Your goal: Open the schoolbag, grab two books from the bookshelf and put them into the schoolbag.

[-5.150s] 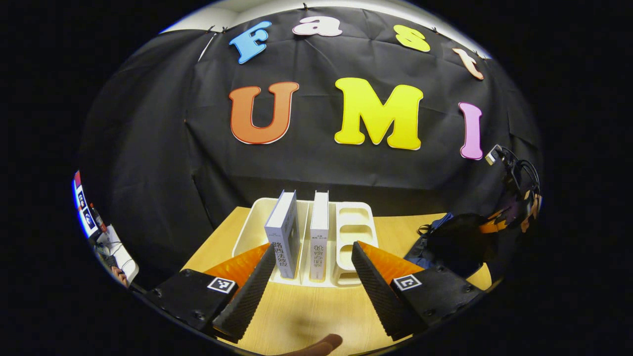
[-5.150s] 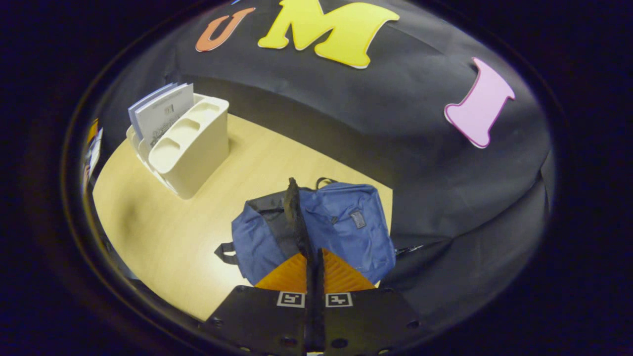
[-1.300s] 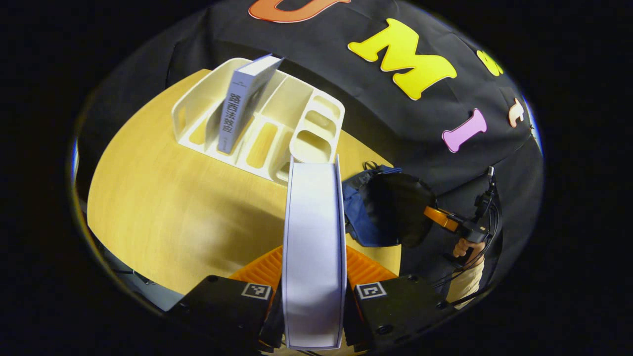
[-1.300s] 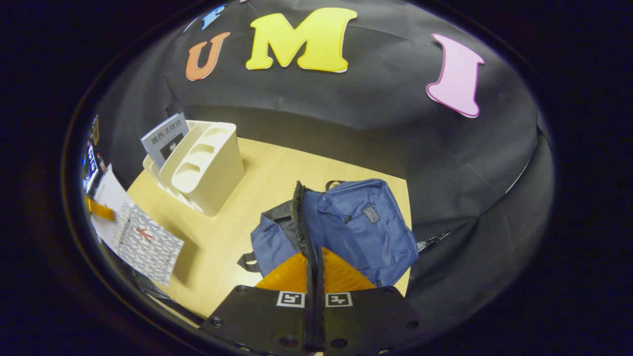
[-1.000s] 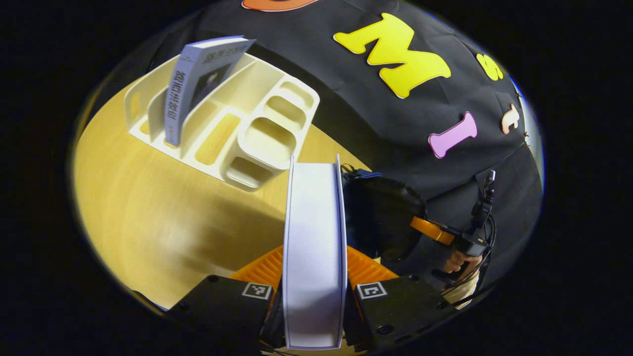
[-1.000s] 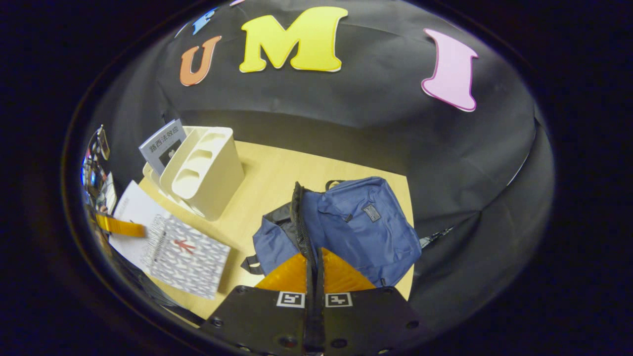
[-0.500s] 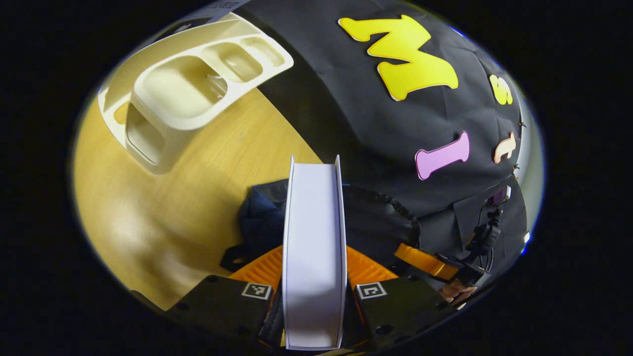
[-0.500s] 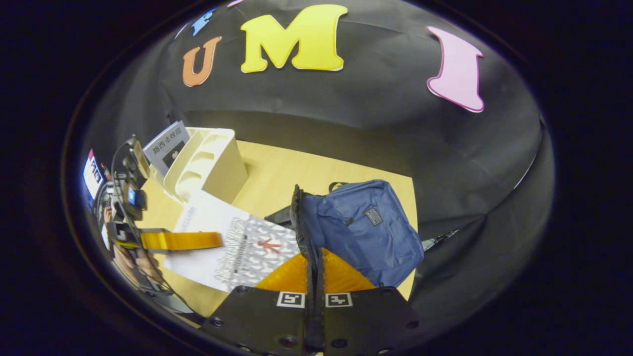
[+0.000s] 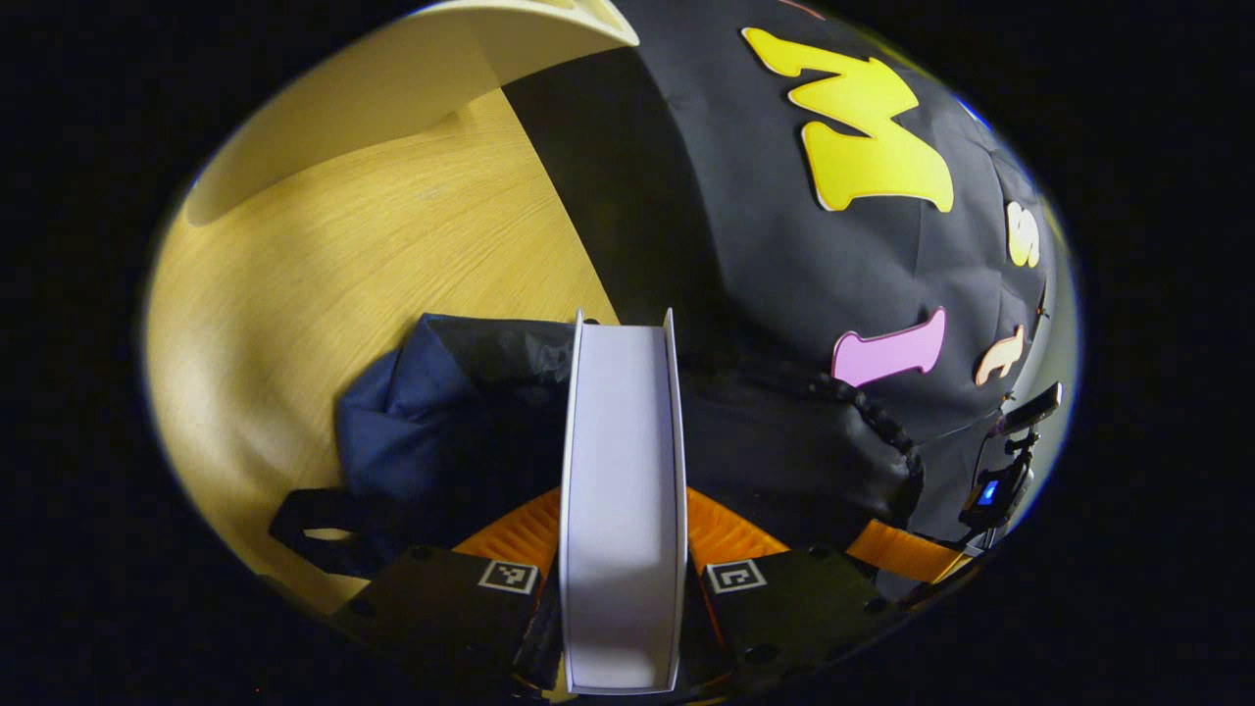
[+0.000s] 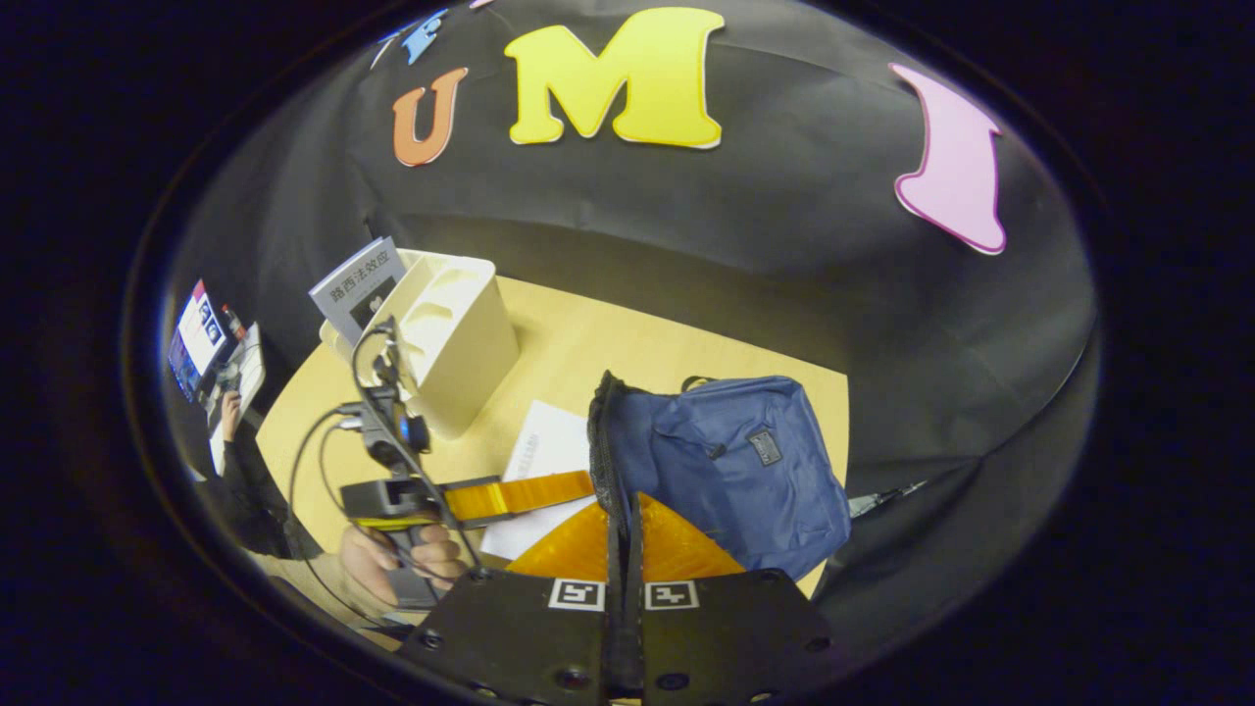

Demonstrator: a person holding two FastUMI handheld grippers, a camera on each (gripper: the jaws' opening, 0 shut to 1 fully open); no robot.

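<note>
Left gripper [image 9: 622, 549]: jaws pinched on a white book [image 9: 620, 490], which is held edge-on with its far end over the dark open mouth of the schoolbag [image 9: 431, 422].
Right gripper [image 10: 624, 549]: jaws pressed together on the schoolbag's zipper edge [image 10: 600, 441], which is held up.
Schoolbag: blue, laid on the wooden worktop [image 10: 588, 343] near its edge by the black wall.
Bookshelf [image 10: 456, 333]: cream, stood at the worktop's far corner; a second book [image 10: 360, 284] is leaned within.
</note>
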